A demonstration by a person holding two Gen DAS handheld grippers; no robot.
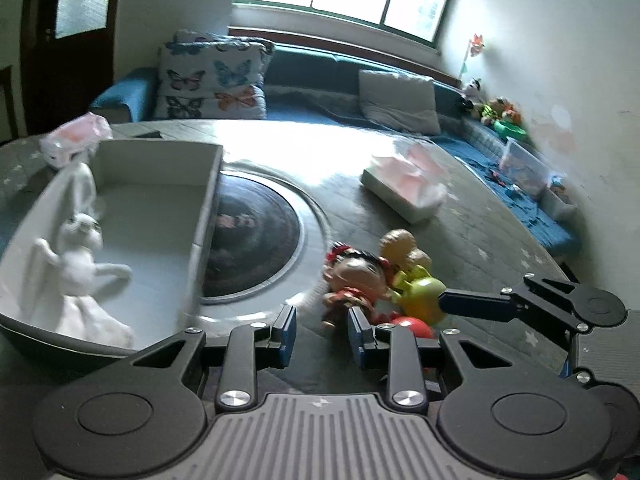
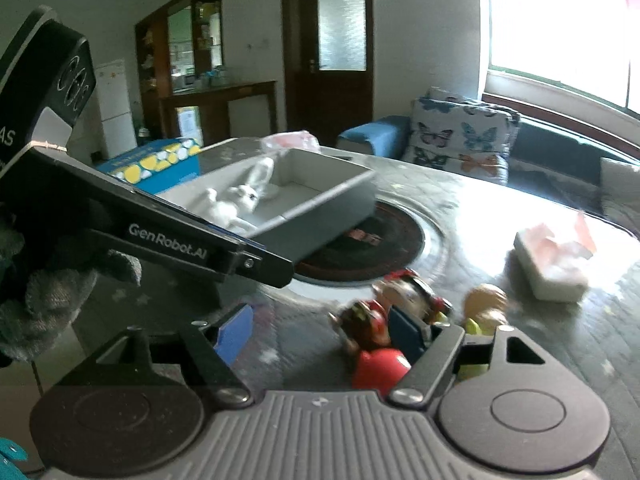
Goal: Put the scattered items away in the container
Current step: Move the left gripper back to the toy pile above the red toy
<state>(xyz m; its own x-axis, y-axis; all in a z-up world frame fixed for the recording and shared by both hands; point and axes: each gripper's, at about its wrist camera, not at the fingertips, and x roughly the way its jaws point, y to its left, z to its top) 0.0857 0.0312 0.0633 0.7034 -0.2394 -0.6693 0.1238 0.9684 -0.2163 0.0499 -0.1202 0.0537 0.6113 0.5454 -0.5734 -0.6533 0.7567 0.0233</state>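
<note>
A grey open box [image 1: 208, 200] stands on the round table, with a white plush rabbit [image 1: 80, 248] lying in it. To its right is a cluster of small toys: a doll in red [image 1: 356, 280], a tan-headed figure [image 1: 400, 244], a yellow-green toy [image 1: 420, 296] and a red round one [image 1: 412, 326]. My left gripper [image 1: 322, 334] is open and empty, just short of the doll. My right gripper [image 2: 320, 332] is open, with a blurred dark-red toy [image 2: 364, 324] and the red round one [image 2: 380, 364] lying between its fingers, its pads off them. The box [image 2: 332, 200] lies beyond.
A black round hotplate [image 1: 256, 232] is set in the table's middle, partly under the box. Pink-and-white tissue packs lie at the right [image 1: 404, 188] and behind the box [image 1: 76, 136]. A blue patterned carton [image 2: 160, 164] sits beyond. A sofa with a butterfly pillow [image 1: 212, 80] lines the far wall.
</note>
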